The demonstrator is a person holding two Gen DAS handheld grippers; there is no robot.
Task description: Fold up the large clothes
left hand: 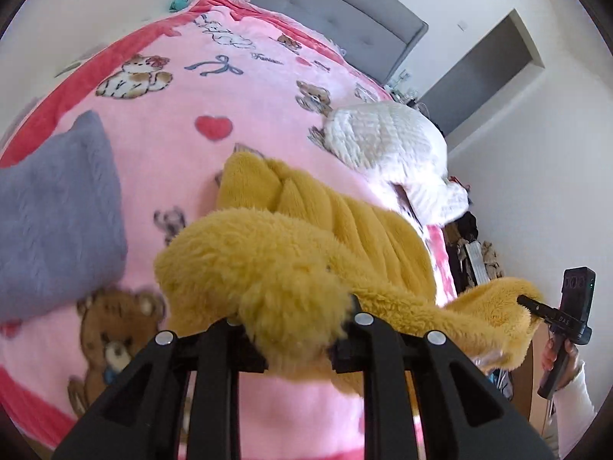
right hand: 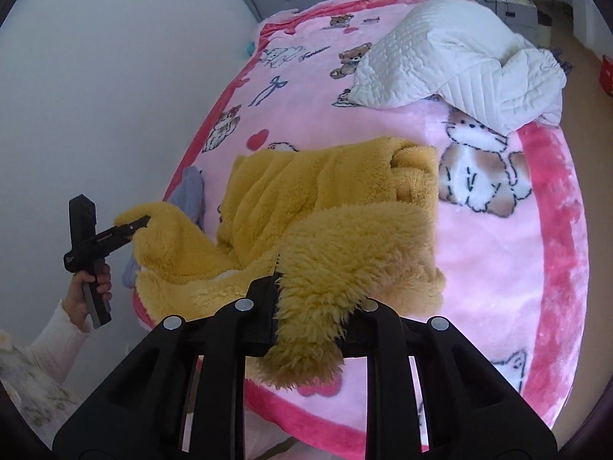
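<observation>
While both grippers are up off the bed, each pinches a corner of the one yellow fleece garment point(right hand: 329, 191). Left gripper point(left hand: 295, 329): jaws clamped on a thick fuzzy wad, fabric bulging over both fingers. Right gripper point(right hand: 306, 306): same, clamped on a fluffy edge that droops down between the fingers. Cross-check: in the left cam the right gripper's tip is buried in the garment's far corner; in the right cam the left one likewise.

Garment: near edge lifted and strung between the 2 grippers, rest bunched on the pink blanket point(left hand: 172, 161), roughly mid-bed.

Count:
- 2 grippers, 2 hands on the handles, white sleeves
- 1 yellow garment
- 1 white quilted item point(right hand: 452, 57), far side of the bed, apart from the garment
- 1 grey furry cushion point(left hand: 57, 207), beside the garment
- 1 grey padded headboard point(left hand: 325, 4)
- 1 pink blanket w/ bear + cat prints
</observation>
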